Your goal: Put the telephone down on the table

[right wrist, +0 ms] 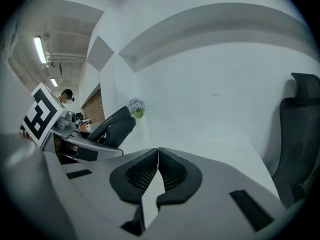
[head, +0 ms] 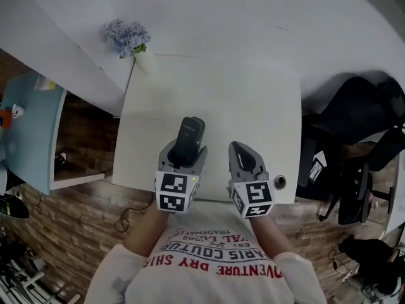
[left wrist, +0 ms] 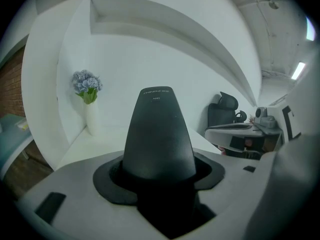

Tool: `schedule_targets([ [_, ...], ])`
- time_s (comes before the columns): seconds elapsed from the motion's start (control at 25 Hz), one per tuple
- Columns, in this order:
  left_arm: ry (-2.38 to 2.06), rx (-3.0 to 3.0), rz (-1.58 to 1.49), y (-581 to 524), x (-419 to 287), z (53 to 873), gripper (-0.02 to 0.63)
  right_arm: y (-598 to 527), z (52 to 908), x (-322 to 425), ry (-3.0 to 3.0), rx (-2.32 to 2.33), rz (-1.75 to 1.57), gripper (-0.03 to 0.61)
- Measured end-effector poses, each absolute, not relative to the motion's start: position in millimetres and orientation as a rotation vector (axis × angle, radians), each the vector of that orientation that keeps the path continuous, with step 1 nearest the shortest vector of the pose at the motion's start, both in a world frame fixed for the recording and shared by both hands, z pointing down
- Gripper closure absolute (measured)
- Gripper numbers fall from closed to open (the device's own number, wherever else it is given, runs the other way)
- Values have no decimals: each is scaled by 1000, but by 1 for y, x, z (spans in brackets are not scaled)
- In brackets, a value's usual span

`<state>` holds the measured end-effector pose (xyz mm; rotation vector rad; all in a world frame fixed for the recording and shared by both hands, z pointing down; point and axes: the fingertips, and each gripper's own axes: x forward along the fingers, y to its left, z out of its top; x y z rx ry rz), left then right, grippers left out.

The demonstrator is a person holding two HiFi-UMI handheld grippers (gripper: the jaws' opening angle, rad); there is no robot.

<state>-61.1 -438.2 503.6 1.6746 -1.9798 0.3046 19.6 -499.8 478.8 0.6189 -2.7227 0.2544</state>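
A dark grey telephone handset (head: 188, 138) sticks out forward from my left gripper (head: 183, 152), whose jaws are shut on its lower end. It hangs over the near part of the white table (head: 253, 100). Seen from the left gripper view, the handset (left wrist: 158, 136) rises between the black pads and fills the middle. My right gripper (head: 242, 157) is beside it on the right, shut and holding nothing. Its ribbed pads (right wrist: 172, 170) touch each other, and the right gripper view catches the handset (right wrist: 114, 128) at the left.
A white vase with blue flowers (head: 128, 40) stands at the table's far left corner. A black office chair (head: 354, 116) is to the right of the table. A round cable hole (head: 279, 182) sits at the near right corner. A brick wall and a blue desk (head: 28, 128) are on the left.
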Motion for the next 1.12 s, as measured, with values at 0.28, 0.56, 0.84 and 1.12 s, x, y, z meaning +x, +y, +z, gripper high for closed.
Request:
schedule_targets([
  [0.28, -1967, 1526, 366, -455, -73, 561, 324, -527, 522, 14, -2668, 552, 297, 554],
  [0.56, -1893, 1411, 466, -474, -83, 618, 324, -545, 559, 10, -2608, 499, 347, 554],
  [0.84, -1786, 1323, 533, -491, -89, 667, 324, -553, 581, 5, -2579, 480, 361, 554],
  [1.12, -1717, 1255, 637, -490, -87, 695, 324, -543, 600, 6, -2536, 437, 335, 554],
])
